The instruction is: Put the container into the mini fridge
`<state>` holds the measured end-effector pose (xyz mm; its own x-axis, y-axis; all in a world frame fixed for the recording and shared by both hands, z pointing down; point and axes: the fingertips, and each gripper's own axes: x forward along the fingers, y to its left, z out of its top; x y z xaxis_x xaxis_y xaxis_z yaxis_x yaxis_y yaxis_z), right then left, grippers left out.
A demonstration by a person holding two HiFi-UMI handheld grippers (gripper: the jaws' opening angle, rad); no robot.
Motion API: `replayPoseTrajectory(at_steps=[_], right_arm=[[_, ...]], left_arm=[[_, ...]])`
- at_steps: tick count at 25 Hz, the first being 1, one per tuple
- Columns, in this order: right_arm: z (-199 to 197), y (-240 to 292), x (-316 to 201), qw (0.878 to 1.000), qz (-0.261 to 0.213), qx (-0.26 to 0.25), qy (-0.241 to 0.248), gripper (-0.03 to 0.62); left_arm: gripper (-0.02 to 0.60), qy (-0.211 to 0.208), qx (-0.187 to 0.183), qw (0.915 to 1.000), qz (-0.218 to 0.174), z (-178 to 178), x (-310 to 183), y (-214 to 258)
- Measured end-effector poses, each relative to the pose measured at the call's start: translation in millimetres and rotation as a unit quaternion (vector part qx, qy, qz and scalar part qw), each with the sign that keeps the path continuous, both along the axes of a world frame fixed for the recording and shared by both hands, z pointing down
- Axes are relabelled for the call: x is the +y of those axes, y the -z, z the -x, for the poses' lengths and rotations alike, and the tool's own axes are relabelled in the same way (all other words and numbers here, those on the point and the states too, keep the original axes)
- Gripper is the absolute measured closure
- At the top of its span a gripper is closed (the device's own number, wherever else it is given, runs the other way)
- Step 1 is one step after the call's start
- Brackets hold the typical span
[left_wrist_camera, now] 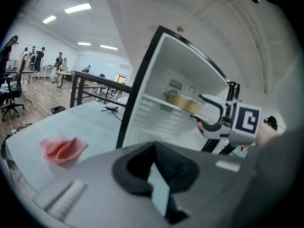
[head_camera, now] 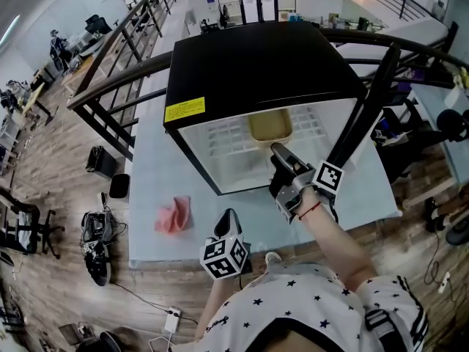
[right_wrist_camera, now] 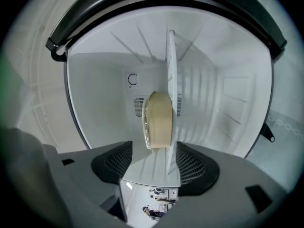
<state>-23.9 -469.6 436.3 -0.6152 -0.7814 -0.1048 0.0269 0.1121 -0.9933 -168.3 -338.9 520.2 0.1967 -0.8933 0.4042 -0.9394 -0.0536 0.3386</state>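
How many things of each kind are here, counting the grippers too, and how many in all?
Black mini fridge with white interior: 1
Tan container on the fridge shelf: 1
Crumpled pink cloth: 1
Handheld two-jaw grippers, left and right: 2
Total: 5

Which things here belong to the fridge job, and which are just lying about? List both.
Job in hand:
- mini fridge, open
- container, on the fridge's shelf
- right gripper, open, facing the container

Lying about:
- pink cloth on the table
- left gripper, shut and empty
- dark bag on the floor
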Motion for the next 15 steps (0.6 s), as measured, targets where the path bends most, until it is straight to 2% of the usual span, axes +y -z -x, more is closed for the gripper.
replayPoseTrajectory(at_steps=[4,12,13,15], right_arm=[[-0.1,1.9,17.3,1.000,-0.008,0.012,0.001,0.349],[-2.3,5.0,60.4,0.996,-0.043,0.083,0.006,0.350],[-2.7,4.1,66.8,0.995,-0.044,0.089,0.008,0.358],[-3.5,-0.2,80.4,0.993,-0.041,0.112,0.009,0.447]], left_arm=[[0.575,-0.003,-0.001,1.0000,-0.001,0.7,13.2,1.7],[0.575,-0.011,-0.003,0.9999,-0.001,-1.2,42.0,4.5],[0.575,-0.012,-0.003,0.9999,-0.001,-1.8,46.1,4.9],[0.575,-0.014,-0.002,0.9999,-0.003,-2.8,54.3,6.0]])
